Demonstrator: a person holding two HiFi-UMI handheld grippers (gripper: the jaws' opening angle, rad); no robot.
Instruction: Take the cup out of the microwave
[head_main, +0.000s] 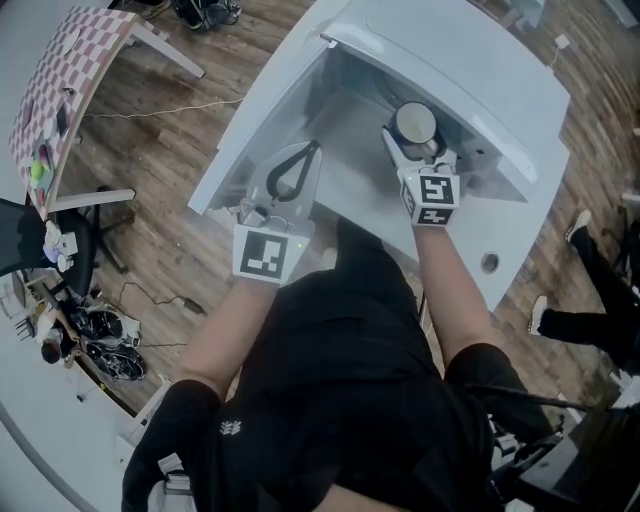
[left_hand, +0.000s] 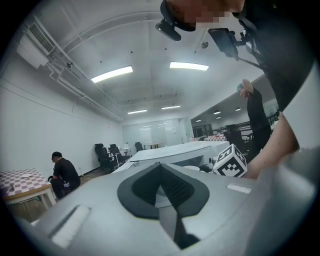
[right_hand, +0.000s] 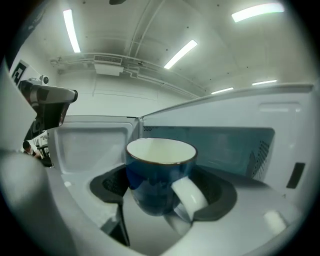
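Note:
A dark blue cup (head_main: 415, 122) (right_hand: 160, 175) with a white inside and a white handle sits between the jaws of my right gripper (head_main: 414, 140) (right_hand: 160, 200). That gripper is shut on it at the mouth of the white microwave (head_main: 470, 70). The cup's handle points back toward the gripper camera. Behind the cup are the oven's cavity wall (right_hand: 225, 145) and the open door (right_hand: 90, 145) on the left. My left gripper (head_main: 312, 150) (left_hand: 160, 167) is lower left, by the open door (head_main: 250, 130), shut with its tips touching and nothing between them.
The microwave stands on a white table (head_main: 500, 275) with a round hole. A checkered table (head_main: 70, 60) is far left on the wooden floor. A person's legs and shoes (head_main: 580, 225) are at the right. A seated person (left_hand: 62, 172) and office chairs are in the room.

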